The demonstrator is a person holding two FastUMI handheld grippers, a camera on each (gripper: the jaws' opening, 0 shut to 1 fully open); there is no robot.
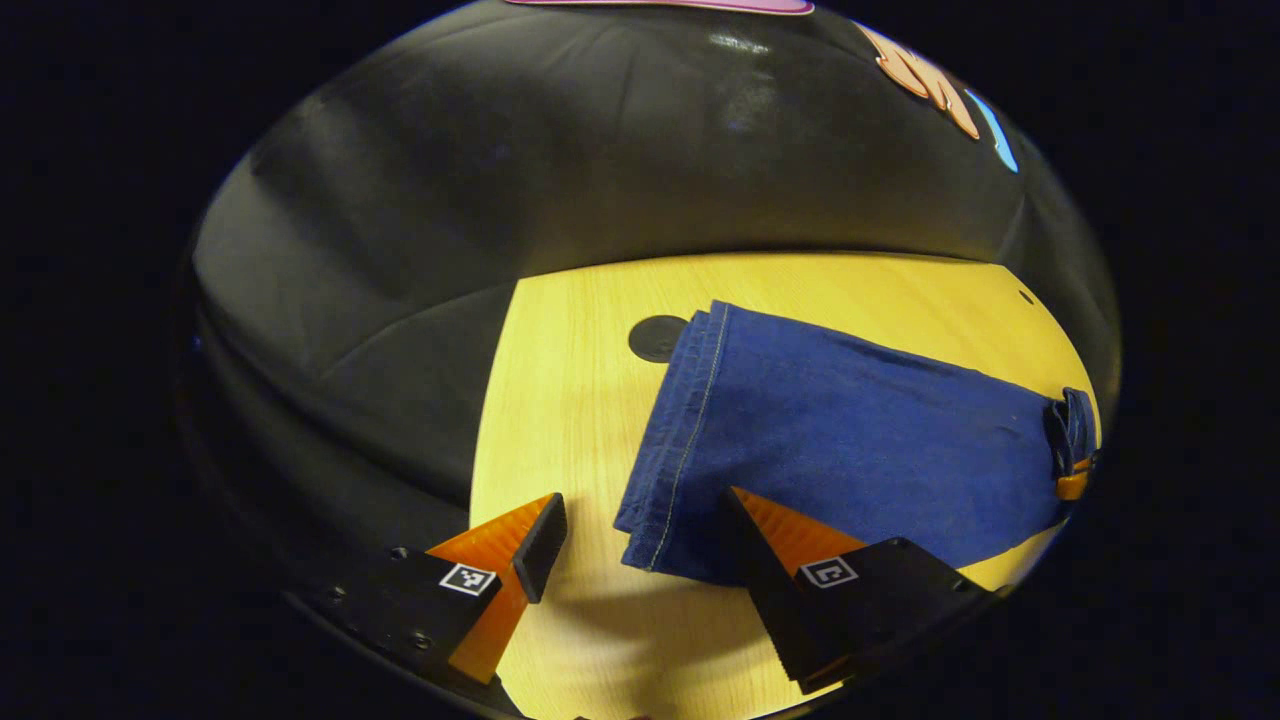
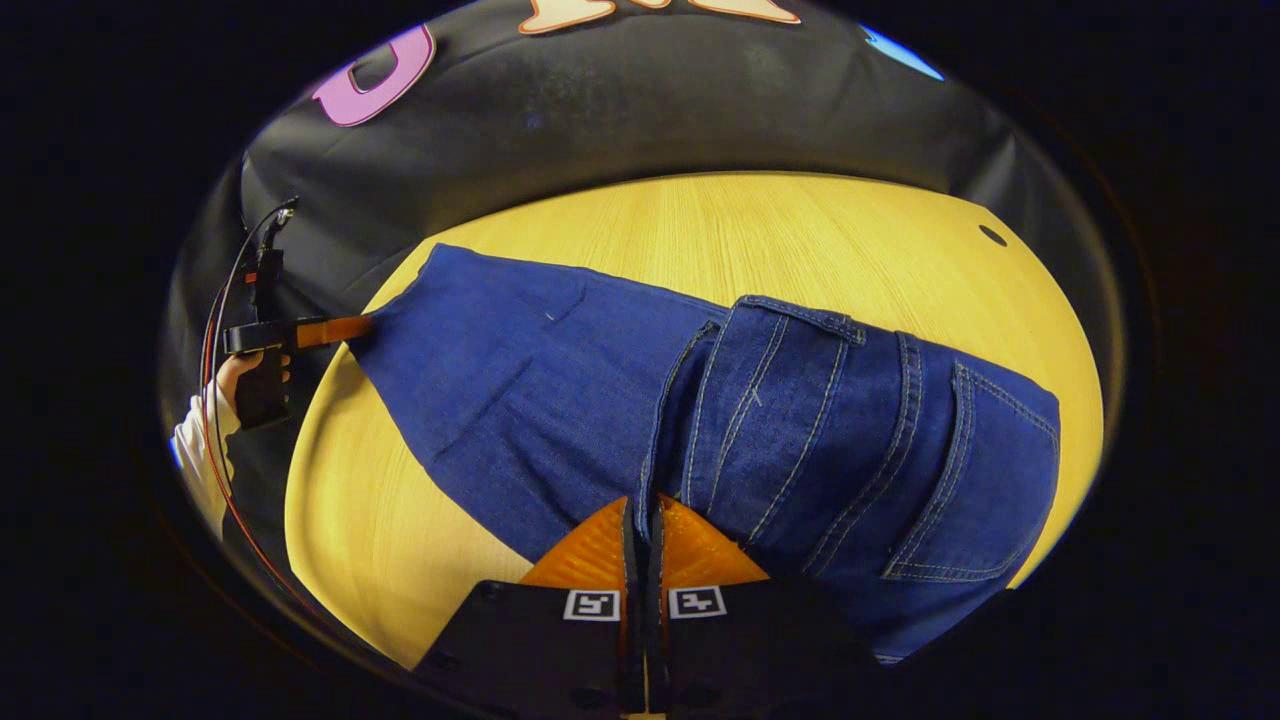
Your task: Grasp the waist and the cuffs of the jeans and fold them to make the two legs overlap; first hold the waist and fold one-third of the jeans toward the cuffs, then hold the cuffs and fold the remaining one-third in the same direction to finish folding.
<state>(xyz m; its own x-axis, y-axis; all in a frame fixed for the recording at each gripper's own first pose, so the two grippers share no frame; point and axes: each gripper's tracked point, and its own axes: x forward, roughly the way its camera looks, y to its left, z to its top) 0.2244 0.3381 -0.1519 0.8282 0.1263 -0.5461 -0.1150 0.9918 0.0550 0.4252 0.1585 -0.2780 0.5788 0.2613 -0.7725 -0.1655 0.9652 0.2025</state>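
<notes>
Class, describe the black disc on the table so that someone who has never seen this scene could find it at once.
Start at the pale wooden table and find the blue jeans lying on it. At the far corner of their stitched hem sits a black disc, partly tucked under the cloth. It is the one round, flat, dark mark beside the hem.

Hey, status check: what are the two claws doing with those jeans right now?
Left claw open at the cuff end. Right claw shut on the jeans, waist folded over the legs. Table, nothing in the way.
</notes>
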